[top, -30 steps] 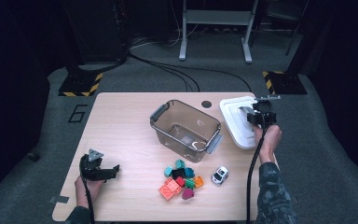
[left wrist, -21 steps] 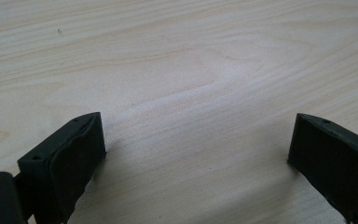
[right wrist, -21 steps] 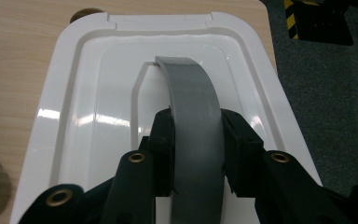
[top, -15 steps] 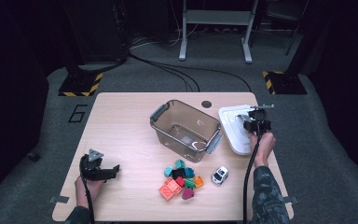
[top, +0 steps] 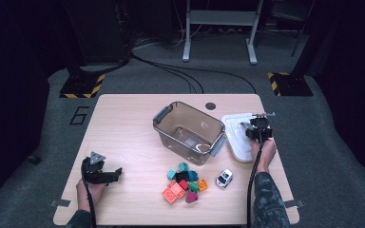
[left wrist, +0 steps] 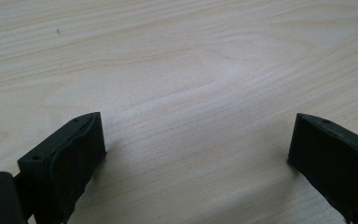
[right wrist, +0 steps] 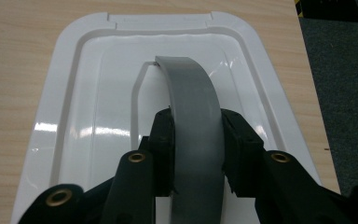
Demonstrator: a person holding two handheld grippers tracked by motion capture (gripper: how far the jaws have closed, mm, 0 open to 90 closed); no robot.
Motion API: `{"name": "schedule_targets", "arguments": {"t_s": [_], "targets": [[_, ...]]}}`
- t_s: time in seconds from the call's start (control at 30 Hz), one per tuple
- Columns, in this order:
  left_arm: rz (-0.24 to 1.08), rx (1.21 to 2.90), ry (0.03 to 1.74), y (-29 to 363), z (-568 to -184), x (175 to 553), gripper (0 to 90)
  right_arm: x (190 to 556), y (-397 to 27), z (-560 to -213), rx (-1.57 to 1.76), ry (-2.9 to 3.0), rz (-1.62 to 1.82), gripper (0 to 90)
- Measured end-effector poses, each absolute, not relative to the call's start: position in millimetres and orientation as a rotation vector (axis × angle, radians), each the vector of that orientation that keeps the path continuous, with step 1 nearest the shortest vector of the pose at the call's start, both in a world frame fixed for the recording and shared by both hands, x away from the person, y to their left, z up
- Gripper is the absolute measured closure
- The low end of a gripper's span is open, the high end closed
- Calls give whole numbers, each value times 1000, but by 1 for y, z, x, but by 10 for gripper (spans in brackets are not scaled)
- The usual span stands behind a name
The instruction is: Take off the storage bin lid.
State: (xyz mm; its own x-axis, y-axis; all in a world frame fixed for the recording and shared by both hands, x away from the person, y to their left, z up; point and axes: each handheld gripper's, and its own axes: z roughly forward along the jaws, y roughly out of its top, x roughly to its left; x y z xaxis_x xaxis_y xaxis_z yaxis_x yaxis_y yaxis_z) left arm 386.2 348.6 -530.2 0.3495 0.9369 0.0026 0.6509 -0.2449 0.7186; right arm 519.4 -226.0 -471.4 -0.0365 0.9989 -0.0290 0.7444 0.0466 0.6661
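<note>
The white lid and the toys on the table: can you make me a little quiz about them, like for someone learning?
1. True or false: the right gripper is shut on the grey handle of the white lid.
2. Where does the toy car sit: A) inside the clear box, B) on the table beside the blocks, C) on the lid?
3. What is between the left gripper's jaws?

Key: 1 true; 2 B; 3 nothing, just bare table.

**White lid with grey handle, at table's right edge**

My right gripper [right wrist: 196, 154] clamps the grey arched plastic handle [right wrist: 192, 112] of the white rectangular plastic lid [top: 237, 137]. The lid lies flat, top up, just beside the clear plastic tub [top: 190, 132].
</note>
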Motion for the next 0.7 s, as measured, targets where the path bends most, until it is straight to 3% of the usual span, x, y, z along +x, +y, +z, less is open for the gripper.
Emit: {"name": "schedule_targets", "arguments": {"t_s": [0.33, 0.7], "targets": [[587, 1990, 1378, 349, -530, 386, 36, 521, -225, -483, 1765, 1868, 654, 657], [589, 1982, 1377, 348, -531, 386, 36, 507, -229, -469, 1733, 1895, 741, 376]]}}
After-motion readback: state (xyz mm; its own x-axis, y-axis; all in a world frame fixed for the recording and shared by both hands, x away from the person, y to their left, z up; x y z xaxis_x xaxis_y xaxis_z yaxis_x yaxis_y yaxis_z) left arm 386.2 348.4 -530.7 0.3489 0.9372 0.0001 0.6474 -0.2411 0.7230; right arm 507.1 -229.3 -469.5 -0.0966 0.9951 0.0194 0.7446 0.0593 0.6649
